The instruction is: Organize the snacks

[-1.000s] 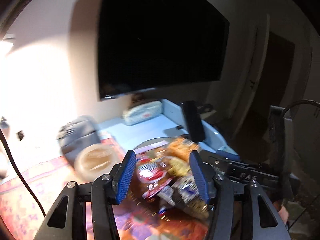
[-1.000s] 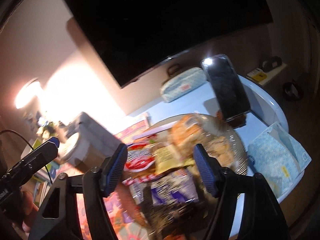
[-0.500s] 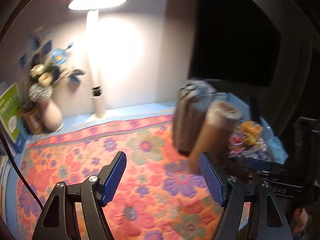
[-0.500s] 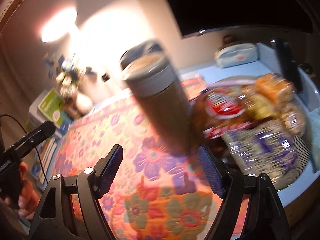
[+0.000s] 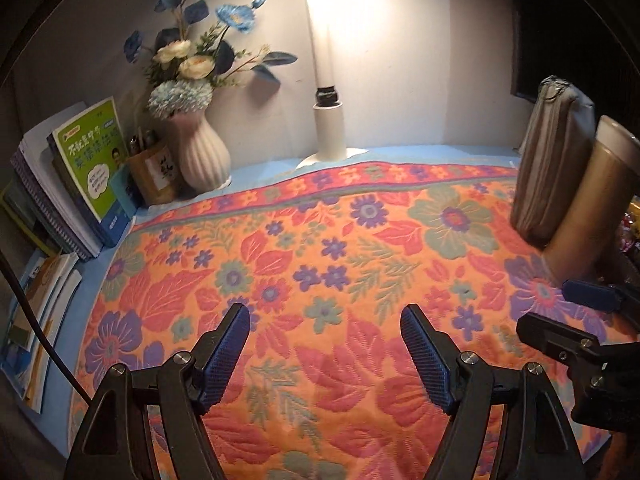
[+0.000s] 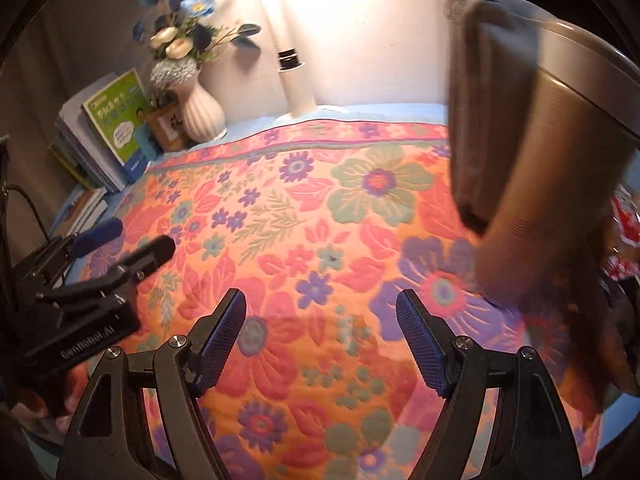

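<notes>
Both views have swung off the snack pile since the earlier frames and now look down on the floral cloth [image 5: 320,264] covering the counter. Left gripper [image 5: 325,356] jaws have just been opening further; they now stand wide apart with nothing between them, only cloth below. Right gripper [image 6: 320,340] jaws also spread wide, nothing held.

Snacks [image 6: 622,236] are now only a sliver of red-and-white wrapper at the far right edge of the right wrist view, behind the brown cylindrical canister [image 6: 552,184]; in the left wrist view just a blurred colourful patch at the right edge. Well clear of both jaws.

Canister stands upright on the cloth, right side, blurred. Grey pouch [image 5: 556,160] stands just behind it, looks to be touching or nearly so; can't tell which.

Back of the counter: white ribbed vase [image 5: 200,156] with blue and cream flowers, lit lamp post [image 5: 328,120] to its right, small brown holder and a green-covered book [image 5: 94,160] leaning on a stack of books at the left.

Each gripper shows in the other's view: right one at the right edge of the left view, left one at the lower left of the right view. Black cable [image 5: 36,320] runs down the left edge.
</notes>
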A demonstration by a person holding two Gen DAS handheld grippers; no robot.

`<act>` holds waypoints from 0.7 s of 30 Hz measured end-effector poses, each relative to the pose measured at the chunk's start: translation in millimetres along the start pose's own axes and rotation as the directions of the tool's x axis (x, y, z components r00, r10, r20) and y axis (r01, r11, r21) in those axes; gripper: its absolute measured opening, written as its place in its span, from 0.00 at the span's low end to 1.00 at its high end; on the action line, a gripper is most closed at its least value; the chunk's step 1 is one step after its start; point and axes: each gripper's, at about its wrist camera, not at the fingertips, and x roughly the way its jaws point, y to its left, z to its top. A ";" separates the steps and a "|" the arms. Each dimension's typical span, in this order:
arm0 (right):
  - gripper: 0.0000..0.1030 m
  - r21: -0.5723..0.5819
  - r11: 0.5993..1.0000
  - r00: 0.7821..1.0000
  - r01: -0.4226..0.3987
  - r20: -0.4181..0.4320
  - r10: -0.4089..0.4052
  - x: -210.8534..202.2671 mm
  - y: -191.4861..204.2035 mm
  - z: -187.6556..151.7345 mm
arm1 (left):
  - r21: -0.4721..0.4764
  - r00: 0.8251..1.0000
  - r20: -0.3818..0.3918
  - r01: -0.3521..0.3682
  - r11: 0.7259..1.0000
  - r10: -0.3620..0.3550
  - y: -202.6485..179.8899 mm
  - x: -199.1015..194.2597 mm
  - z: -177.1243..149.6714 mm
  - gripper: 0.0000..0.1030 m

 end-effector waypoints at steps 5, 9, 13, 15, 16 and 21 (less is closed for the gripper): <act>0.75 -0.067 0.998 1.000 0.017 0.010 -0.016 32.0 27.0 5.6 | -0.069 0.997 -0.056 -0.066 0.995 0.062 30.6 34.2 -13.3 0.73; 0.75 -0.115 0.993 1.000 0.021 0.011 -0.019 54.1 42.9 8.3 | -0.093 0.993 -0.093 -0.076 0.993 0.068 42.1 56.6 -22.3 0.73; 0.75 -0.157 0.987 0.999 0.041 0.025 -0.037 70.2 54.3 8.8 | -0.082 0.991 -0.110 -0.087 0.993 0.077 40.6 72.6 -26.5 0.73; 0.75 -0.169 0.985 0.999 0.048 0.032 -0.043 75.6 56.0 7.9 | -0.084 0.990 -0.124 -0.081 0.993 0.070 41.2 78.2 -27.5 0.73; 0.75 -0.171 0.984 0.998 0.050 0.031 -0.046 78.8 55.9 7.1 | -0.091 0.990 -0.126 -0.072 0.993 0.060 42.4 79.0 -27.4 0.73; 0.75 -0.132 0.991 0.999 0.033 0.016 -0.032 85.4 47.1 7.8 | -0.155 0.990 -0.140 -0.043 0.987 0.021 52.3 83.1 -27.9 0.76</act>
